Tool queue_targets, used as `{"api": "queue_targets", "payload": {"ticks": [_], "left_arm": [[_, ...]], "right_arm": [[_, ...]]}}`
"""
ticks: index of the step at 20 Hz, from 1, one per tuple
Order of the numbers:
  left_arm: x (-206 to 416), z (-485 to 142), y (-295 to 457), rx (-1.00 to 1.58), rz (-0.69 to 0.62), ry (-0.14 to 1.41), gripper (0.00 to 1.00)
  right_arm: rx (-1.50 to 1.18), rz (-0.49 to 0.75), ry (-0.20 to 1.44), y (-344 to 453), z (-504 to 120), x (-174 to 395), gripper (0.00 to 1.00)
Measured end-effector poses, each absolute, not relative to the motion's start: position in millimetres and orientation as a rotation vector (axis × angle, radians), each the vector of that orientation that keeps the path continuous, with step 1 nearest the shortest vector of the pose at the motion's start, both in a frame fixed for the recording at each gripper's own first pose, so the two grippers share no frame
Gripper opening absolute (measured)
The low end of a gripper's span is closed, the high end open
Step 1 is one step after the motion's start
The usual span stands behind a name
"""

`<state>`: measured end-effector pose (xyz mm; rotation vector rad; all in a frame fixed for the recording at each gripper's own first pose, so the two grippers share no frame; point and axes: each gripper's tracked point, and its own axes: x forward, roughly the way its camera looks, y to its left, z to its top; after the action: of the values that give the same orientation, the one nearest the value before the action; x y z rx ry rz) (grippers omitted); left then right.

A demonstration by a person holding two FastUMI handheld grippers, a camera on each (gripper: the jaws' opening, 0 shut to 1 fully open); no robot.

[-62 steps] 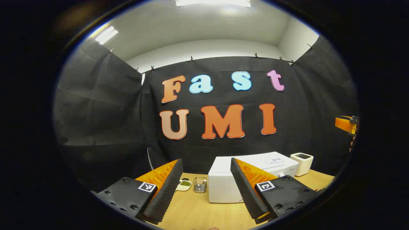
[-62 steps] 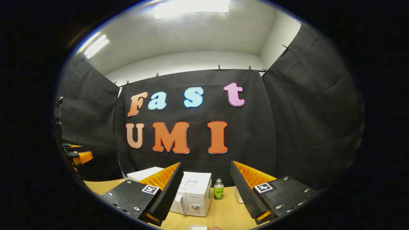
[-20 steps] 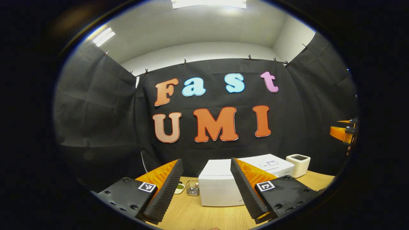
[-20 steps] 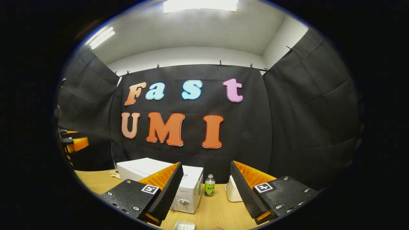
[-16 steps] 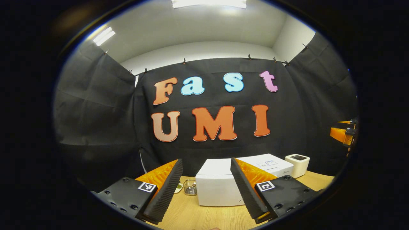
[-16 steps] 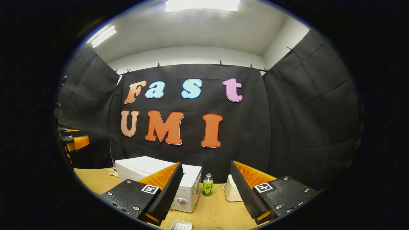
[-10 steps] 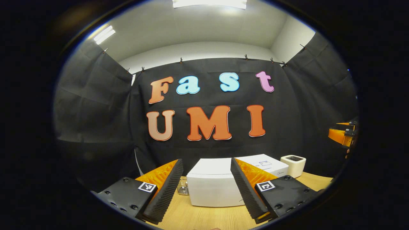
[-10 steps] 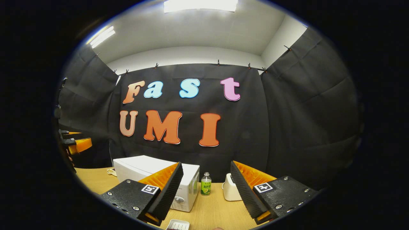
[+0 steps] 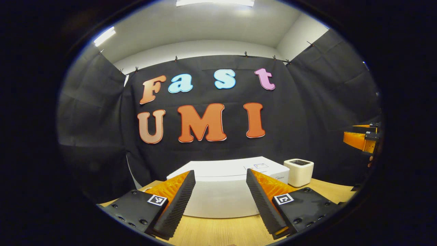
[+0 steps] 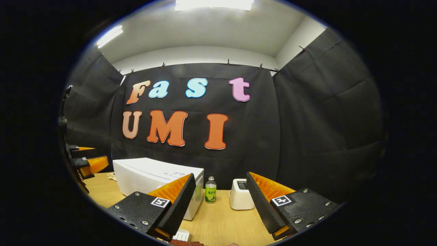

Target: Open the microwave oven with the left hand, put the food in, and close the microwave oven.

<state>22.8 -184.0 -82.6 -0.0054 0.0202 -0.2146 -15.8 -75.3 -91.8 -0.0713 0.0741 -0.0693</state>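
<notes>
2 fingers of the left gripper (image 9: 220,201) are spread wide with nothing between them, and the white microwave oven (image 9: 225,191) (door shut) is seen straight ahead, close, on the wooden table (image 9: 218,232). A white toaster (image 9: 299,172) stands to its right. The right gripper (image 10: 220,201) is likewise released and empty; ahead of it a green-labelled bottle (image 10: 210,194) stands between microwave oven and toaster, and a white tray (image 10: 181,235) lies below its left finger.

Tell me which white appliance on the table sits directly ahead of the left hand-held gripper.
The microwave oven, the wide low box framed between the left hand-held gripper's open fingers. The small white toaster stands off to its right, beside the microwave.
</notes>
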Motion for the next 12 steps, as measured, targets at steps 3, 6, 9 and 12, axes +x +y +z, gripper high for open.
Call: {"api": "queue_targets", "payload": {"ticks": [3,6,9,12], "left_arm": [[30,-113,-219,-0.017,-0.261,0.067,0.94],[38,-135,-251,-0.021,-0.3,0.082,0.94],[45,-161,-277,-0.003,-0.316,0.115,0.94],[57,-192,-296,0.003,-0.327,0.154,1.0]], "right_arm": [[-0.085,-0.071,0.097,-86,-109,-23,0.93],[-0.116,-0.089,0.116,-96,-125,-30,0.93],[-0.107,-0.091,0.145,-103,-142,-36,0.93],[-0.089,-0.086,0.175,-109,-159,-39,0.93]]}}
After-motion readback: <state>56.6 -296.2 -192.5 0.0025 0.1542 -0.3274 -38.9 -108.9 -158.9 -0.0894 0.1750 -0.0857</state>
